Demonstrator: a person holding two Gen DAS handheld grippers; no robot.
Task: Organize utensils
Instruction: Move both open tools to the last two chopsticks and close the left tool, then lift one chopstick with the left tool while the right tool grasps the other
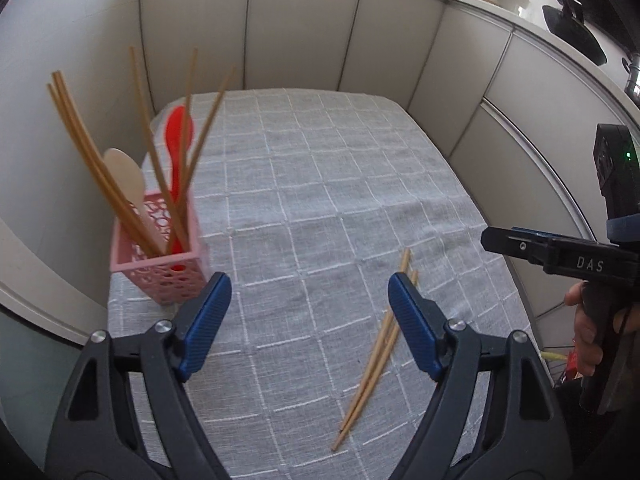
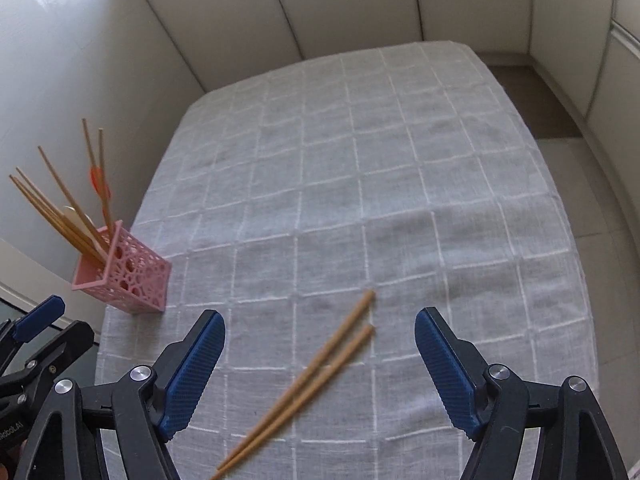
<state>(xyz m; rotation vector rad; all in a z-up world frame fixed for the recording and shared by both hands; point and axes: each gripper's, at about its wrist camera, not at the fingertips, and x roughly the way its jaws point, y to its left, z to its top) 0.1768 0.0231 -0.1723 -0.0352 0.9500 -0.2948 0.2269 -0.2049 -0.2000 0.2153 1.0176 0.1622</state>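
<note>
My left gripper (image 1: 310, 292) is spread wide above the grey checked tablecloth (image 1: 320, 168), nothing between its blue pads (image 1: 204, 320); the pink lattice holder (image 1: 160, 264) stands just ahead to its left, holding chopsticks, a pale wooden spoon (image 1: 126, 180) and a red spoon (image 1: 178, 132). My right gripper (image 2: 320, 334) is also spread apart, and the loose pair of chopsticks (image 2: 308, 376) lies flat on the cloth between its fingers, pointing diagonally forward-right
</note>
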